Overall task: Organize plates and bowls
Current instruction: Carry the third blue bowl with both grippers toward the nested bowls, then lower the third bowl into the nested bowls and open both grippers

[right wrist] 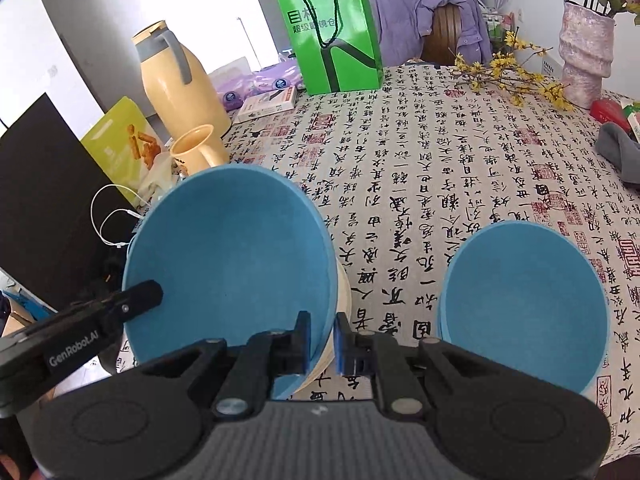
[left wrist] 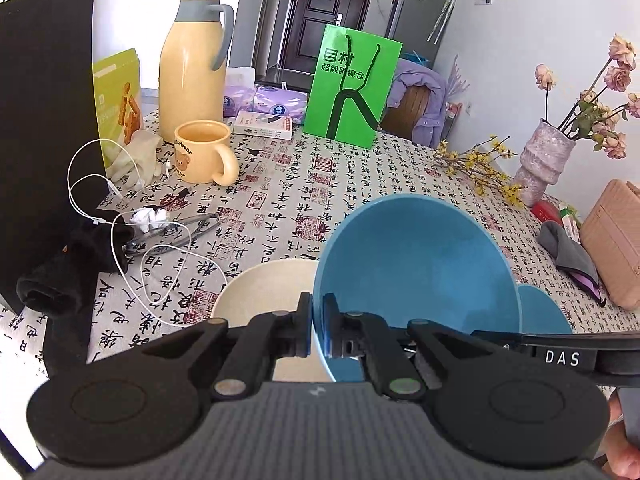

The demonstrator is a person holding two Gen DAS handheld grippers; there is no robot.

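A big blue bowl (left wrist: 416,264) (right wrist: 228,256) stands tilted over a cream bowl (left wrist: 264,292) (right wrist: 342,300) on the patterned tablecloth. My left gripper (left wrist: 317,308) is shut on the bowl's near rim. My right gripper (right wrist: 322,328) is shut on the opposite rim of the same bowl. In each wrist view a black finger (left wrist: 520,344) (right wrist: 140,296) of the other gripper reaches that rim. Whether the blue bowl rests inside the cream one I cannot tell. A second, smaller blue bowl (left wrist: 546,308) (right wrist: 528,312) sits on the cloth to the right.
At the left are a black board (left wrist: 44,120), a white earphone cable (left wrist: 132,248), a yellow mug (left wrist: 202,152) and a thermos (left wrist: 192,68). A green paper bag (left wrist: 352,84) stands at the back. A flower vase (left wrist: 544,160), grey cloth (left wrist: 568,252) and pink bag (left wrist: 616,240) line the right.
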